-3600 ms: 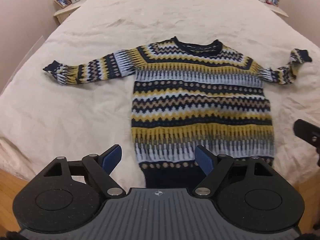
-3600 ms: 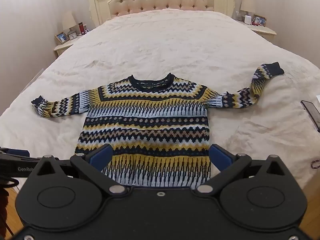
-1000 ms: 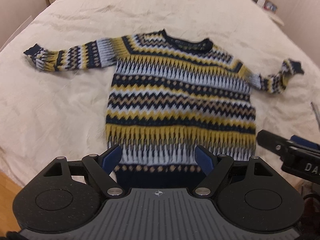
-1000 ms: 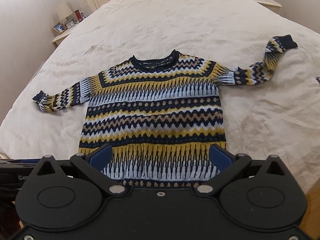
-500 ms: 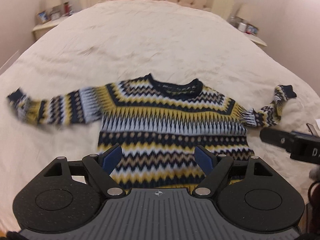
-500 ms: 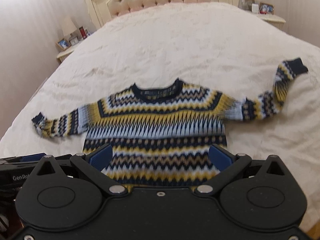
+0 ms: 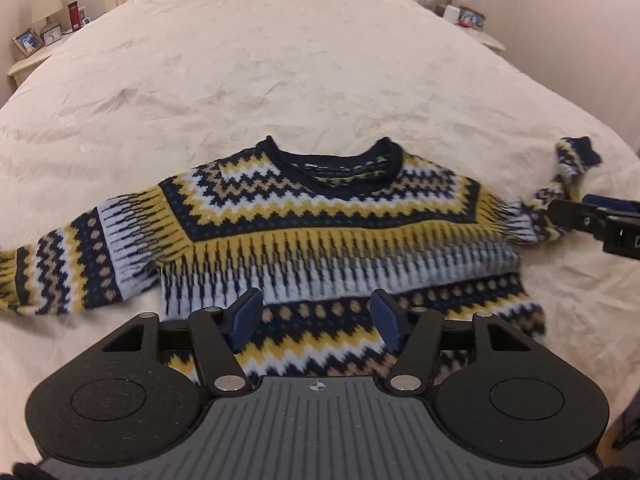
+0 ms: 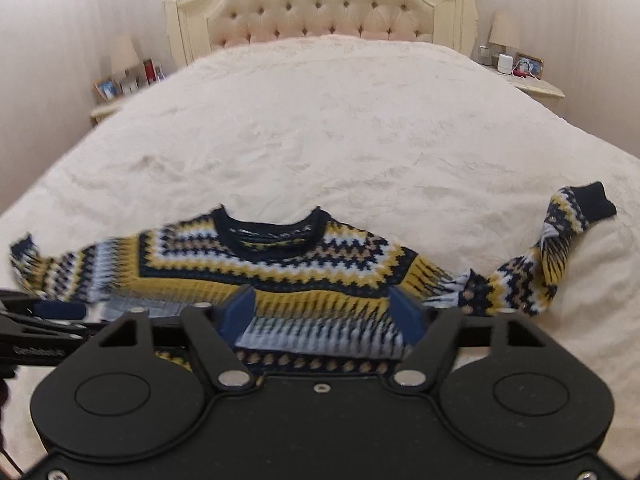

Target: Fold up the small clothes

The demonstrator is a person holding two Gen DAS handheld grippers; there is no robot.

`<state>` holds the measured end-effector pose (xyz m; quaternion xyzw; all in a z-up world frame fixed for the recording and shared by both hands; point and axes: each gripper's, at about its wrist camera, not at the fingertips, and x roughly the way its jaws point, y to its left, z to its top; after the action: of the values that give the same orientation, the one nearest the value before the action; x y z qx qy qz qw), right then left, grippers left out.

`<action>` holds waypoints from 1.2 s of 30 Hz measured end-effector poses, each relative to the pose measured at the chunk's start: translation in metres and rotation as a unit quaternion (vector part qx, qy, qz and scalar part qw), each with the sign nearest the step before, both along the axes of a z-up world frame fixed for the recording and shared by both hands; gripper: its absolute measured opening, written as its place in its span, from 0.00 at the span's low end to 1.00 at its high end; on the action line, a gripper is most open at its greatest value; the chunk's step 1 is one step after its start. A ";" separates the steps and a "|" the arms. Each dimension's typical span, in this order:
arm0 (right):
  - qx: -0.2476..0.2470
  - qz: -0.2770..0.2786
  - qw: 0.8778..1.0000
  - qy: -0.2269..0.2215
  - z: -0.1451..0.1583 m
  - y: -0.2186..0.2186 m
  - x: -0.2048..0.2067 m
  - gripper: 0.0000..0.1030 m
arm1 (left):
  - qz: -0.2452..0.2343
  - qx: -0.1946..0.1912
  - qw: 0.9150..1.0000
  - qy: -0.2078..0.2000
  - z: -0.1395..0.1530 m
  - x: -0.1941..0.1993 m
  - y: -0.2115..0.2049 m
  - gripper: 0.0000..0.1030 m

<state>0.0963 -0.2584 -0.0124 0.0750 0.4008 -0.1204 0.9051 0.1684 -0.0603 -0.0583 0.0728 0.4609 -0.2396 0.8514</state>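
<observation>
Currently, the left gripper (image 7: 316, 314) has its blue fingers (image 7: 248, 312) spread wide with nothing between them, positioned over the lower body of the patterned sweater (image 7: 320, 216); the right gripper (image 8: 324, 312) is likewise spread and empty over the sweater (image 8: 280, 264). The sweater lies flat, front up, on the cream bedspread (image 7: 300, 60), sleeves extended to both sides, collar toward the tufted headboard (image 8: 320, 4).
</observation>
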 end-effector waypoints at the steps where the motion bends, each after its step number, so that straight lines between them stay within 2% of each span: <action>1: 0.000 0.003 1.000 0.004 -0.003 -0.005 0.007 0.68 | 0.005 -0.003 1.000 0.003 -0.003 0.006 0.001 0.56; 5: -0.007 0.031 0.999 0.017 -0.017 -0.027 0.036 0.68 | 0.036 -0.008 0.999 0.021 -0.013 0.030 -0.001 0.56; 12: 0.012 0.096 0.994 0.047 -0.052 -0.071 0.097 0.68 | 0.078 0.017 0.997 0.024 -0.025 0.060 -0.014 0.56; 22: -0.024 0.178 0.978 0.102 -0.112 -0.101 0.180 0.68 | 0.069 0.050 0.996 0.039 -0.058 0.102 -0.036 0.56; 25: -0.031 0.212 0.969 0.124 -0.130 -0.104 0.195 0.62 | 0.061 0.053 0.996 0.046 -0.069 0.115 -0.041 0.56; 32: -0.025 0.255 0.954 0.156 -0.163 -0.109 0.216 0.62 | 0.055 0.059 0.995 0.064 -0.089 0.125 -0.050 0.56; 35: -0.022 0.277 0.948 0.157 -0.167 -0.108 0.215 0.48 | 0.054 0.057 0.994 0.070 -0.093 0.122 -0.052 0.56; 36: -0.024 0.285 0.945 0.157 -0.166 -0.105 0.214 0.37 | 0.053 0.058 0.995 0.069 -0.094 0.120 -0.053 0.56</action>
<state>0.3098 -0.3633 -0.1787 -0.0838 0.5394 0.1228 0.8288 0.2888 -0.1133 -0.1521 0.0805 0.5348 -0.1714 0.8235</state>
